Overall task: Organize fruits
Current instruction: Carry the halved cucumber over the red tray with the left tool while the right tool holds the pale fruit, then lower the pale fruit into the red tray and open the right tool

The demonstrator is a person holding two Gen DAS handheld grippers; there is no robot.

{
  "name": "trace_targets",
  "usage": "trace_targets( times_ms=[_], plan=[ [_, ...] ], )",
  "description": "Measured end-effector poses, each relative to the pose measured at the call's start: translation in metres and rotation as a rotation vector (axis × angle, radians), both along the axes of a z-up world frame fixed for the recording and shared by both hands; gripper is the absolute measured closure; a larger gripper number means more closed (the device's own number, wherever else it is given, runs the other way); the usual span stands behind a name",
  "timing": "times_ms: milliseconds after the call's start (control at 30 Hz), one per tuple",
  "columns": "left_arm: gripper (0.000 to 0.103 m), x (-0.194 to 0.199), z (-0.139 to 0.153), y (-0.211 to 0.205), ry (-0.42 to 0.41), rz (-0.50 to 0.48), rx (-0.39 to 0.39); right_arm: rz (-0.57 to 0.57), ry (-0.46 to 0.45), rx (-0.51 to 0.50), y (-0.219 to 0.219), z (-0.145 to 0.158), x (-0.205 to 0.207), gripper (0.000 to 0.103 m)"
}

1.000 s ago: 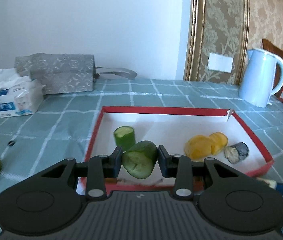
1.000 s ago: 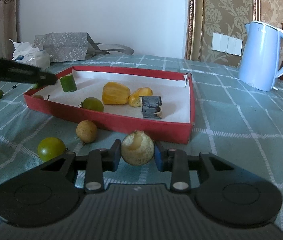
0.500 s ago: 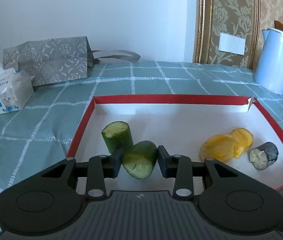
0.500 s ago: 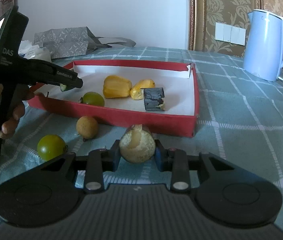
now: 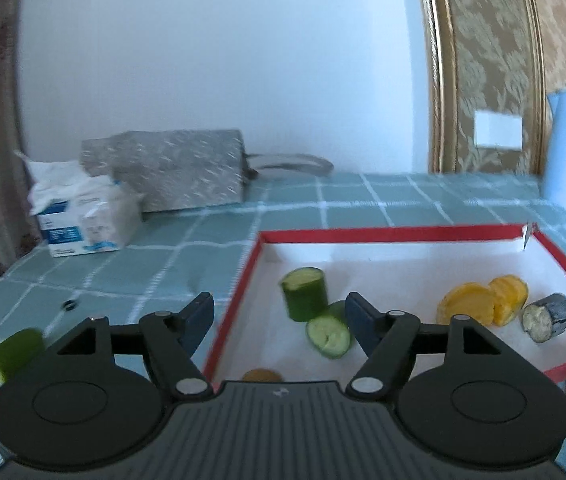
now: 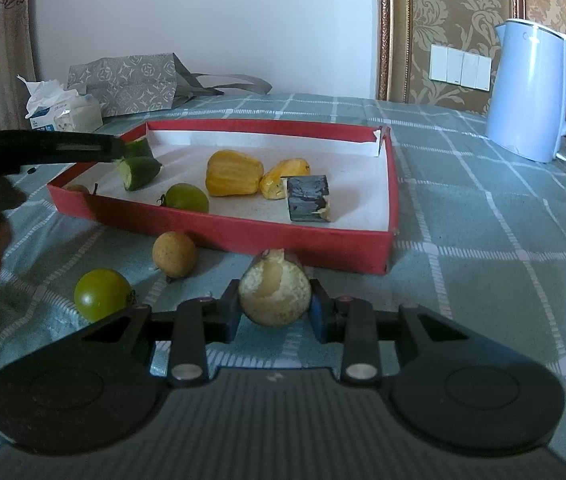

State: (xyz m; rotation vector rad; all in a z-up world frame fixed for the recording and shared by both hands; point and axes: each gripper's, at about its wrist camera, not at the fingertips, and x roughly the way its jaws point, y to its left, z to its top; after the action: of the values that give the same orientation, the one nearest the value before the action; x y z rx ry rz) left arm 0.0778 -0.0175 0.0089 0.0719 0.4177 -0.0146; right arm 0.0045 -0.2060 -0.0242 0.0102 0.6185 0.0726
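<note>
My left gripper (image 5: 279,320) is open over the left edge of the red tray (image 5: 383,234). A cut cucumber piece (image 5: 329,334) lies in the tray by the right finger, next to an upright cucumber piece (image 5: 305,292). Yellow jackfruit pieces (image 5: 483,304) and a dark eggplant chunk (image 5: 547,316) lie at the tray's right. Another cucumber piece (image 5: 13,350) lies on the cloth at the left. My right gripper (image 6: 275,310) is shut on a pale peeled fruit (image 6: 275,296) in front of the tray (image 6: 243,226). A green fruit (image 6: 101,294) and a brown longan (image 6: 173,254) lie on the cloth nearby.
A light blue kettle (image 6: 539,88) stands at the back right. A grey bag (image 5: 167,172) and a tissue pack (image 5: 83,216) stand at the back left. A green fruit (image 6: 187,198) lies in the tray's front. The left gripper's body (image 6: 43,148) reaches over the tray's left corner.
My left gripper has opened and let go of the cucumber piece, which now lies in the tray beside the upright one. The gripper has drawn left. The right gripper still holds the pale fruit.
</note>
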Motion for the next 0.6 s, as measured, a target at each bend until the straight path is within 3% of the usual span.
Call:
trace_targets(
  times_ms=[200,367,600],
  plan=[
    [0.023,-0.044,0.003,0.028,-0.032,0.022,-0.087,0.001,-0.003,0.006,-0.003,0.0,0.002,0.071],
    [0.023,-0.045,-0.008,0.035,0.069,0.01,-0.112,-0.004,-0.016,0.0,0.001,0.001,-0.002,0.071],
    [0.023,-0.044,-0.017,0.035,0.125,-0.015,-0.115,-0.015,-0.048,-0.012,0.005,0.004,-0.011,0.071]
  ],
)
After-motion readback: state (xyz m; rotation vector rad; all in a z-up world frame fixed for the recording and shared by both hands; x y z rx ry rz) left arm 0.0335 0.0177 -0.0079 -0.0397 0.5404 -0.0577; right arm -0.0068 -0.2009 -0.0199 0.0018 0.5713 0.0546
